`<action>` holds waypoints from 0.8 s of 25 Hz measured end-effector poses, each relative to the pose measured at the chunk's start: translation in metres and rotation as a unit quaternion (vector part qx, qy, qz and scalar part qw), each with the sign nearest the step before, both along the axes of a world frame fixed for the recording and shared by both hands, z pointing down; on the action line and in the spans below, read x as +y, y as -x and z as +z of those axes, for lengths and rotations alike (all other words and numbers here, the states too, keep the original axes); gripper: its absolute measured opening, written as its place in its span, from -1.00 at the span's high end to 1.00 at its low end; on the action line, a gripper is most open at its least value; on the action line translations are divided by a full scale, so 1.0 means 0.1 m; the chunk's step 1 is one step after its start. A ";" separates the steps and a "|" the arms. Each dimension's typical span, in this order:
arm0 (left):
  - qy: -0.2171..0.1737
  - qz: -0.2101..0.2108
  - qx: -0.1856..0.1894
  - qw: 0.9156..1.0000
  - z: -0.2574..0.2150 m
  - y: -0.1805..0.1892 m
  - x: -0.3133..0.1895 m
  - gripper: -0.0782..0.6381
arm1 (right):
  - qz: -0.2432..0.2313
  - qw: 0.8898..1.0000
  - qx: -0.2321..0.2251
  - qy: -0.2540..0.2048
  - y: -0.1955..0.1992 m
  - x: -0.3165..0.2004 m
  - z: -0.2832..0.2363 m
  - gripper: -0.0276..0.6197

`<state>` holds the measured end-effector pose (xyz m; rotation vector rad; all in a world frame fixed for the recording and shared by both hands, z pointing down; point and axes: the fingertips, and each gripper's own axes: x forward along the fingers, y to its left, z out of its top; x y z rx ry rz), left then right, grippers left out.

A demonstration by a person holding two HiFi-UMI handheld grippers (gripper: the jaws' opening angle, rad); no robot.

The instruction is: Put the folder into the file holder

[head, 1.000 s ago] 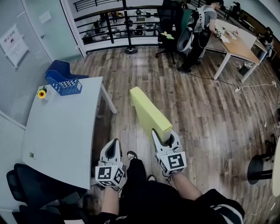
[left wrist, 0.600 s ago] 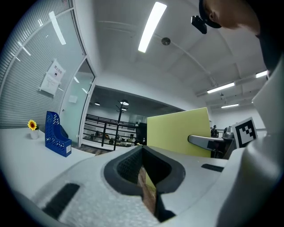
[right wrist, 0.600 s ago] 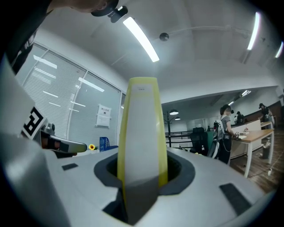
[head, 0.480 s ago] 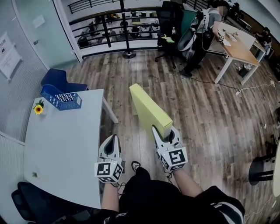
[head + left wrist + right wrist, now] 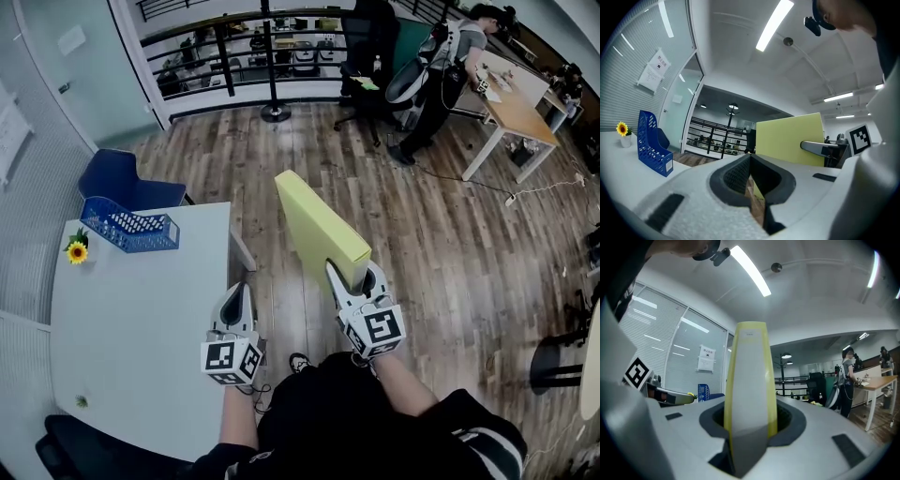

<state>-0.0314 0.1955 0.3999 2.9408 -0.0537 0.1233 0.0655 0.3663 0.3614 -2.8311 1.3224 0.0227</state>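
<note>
Nearing table (image 5: 131, 309); right gripper (image 5: 353, 275) clamps folder (image 5: 314, 225); left gripper (image 5: 236, 292) pressed together, empty.

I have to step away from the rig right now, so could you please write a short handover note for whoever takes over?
Right gripper: shut on the yellow folder, held on edge above the wooden floor, right of the white table.
Left gripper: shut, empty, by the table's right edge.
Blue file holder: far end of the table, beside a sunflower.
Done: folder is in hand.
Left: carry it to the file holder, slot it in, release.
</note>
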 end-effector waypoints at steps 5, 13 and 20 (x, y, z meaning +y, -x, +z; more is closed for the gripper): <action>0.012 -0.008 -0.002 1.000 0.06 -0.20 -0.25 0.78 | -0.008 1.000 -0.010 0.009 -0.29 -0.24 0.03 0.42; 0.005 -0.040 -0.010 0.999 0.13 -0.78 -0.80 0.78 | -0.042 0.999 -0.011 -0.003 -0.99 -0.85 0.08 0.42; -0.010 -0.101 -0.015 0.995 0.05 -1.54 -1.35 0.78 | -0.113 0.993 -0.004 -0.013 -1.87 -1.59 -0.01 0.42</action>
